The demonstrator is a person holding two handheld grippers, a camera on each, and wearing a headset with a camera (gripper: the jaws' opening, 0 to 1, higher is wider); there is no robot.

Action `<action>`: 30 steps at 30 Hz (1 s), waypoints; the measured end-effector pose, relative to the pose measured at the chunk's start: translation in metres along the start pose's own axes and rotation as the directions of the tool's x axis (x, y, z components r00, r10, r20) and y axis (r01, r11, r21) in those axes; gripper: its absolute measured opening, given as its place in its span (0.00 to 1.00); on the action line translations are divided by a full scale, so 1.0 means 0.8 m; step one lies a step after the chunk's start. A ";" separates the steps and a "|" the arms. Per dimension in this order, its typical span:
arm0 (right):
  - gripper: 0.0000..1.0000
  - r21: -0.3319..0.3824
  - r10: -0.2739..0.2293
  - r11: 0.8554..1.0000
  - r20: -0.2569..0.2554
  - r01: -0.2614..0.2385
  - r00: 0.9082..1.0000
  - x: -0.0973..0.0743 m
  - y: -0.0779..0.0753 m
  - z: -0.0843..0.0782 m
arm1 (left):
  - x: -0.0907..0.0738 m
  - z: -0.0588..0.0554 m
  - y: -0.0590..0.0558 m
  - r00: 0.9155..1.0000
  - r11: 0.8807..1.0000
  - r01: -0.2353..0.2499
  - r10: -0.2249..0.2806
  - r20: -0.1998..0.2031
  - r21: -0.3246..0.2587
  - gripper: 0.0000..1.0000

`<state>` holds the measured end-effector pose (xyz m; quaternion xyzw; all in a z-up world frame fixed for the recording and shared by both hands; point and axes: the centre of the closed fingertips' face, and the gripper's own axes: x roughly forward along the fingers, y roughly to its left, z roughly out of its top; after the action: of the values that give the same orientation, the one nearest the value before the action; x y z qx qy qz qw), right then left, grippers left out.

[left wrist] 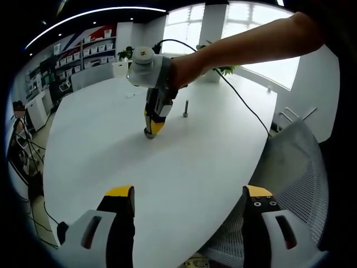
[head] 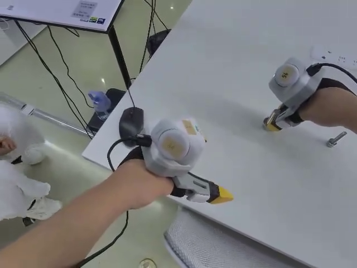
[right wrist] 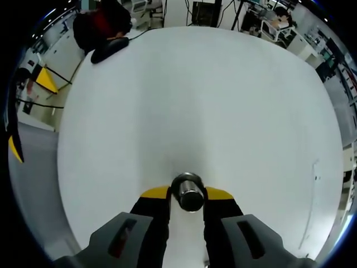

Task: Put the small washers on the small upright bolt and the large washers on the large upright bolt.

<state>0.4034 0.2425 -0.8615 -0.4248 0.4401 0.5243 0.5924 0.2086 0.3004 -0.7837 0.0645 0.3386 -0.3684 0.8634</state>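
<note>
Right gripper (right wrist: 187, 194) clamping bolt (right wrist: 188, 191), left gripper (left wrist: 188, 193) spread

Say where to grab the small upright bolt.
Probably the shank of the small bolt, jaws level, either side. It stands upright, apparently on its head. Come from the side away from the right gripper, which is shut on the large bolt.

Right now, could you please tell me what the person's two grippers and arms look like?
The left gripper and the right gripper match: a rounded pale grey housing, a round tan disc bearing a small mark too small to read, dark jaws tipped in yellow, and a black cable. The left forearm and right forearm are bare.
</note>
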 end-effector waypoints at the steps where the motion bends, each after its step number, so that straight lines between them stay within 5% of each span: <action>1: 0.22 0.000 -0.001 1.000 0.003 0.001 1.000 0.000 0.000 0.001 | 0.000 0.000 0.000 1.000 1.000 0.001 -0.001 0.000 0.000 0.79; 30: 0.31 -0.016 -0.017 1.000 0.049 0.017 0.999 -0.022 0.001 0.004 | -0.001 0.002 -0.002 1.000 1.000 0.001 -0.001 -0.003 0.001 0.77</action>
<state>0.4018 0.2418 -0.8440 -0.4204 0.4176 0.5330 0.6039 0.2081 0.2992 -0.7821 0.0650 0.3396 -0.3691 0.8627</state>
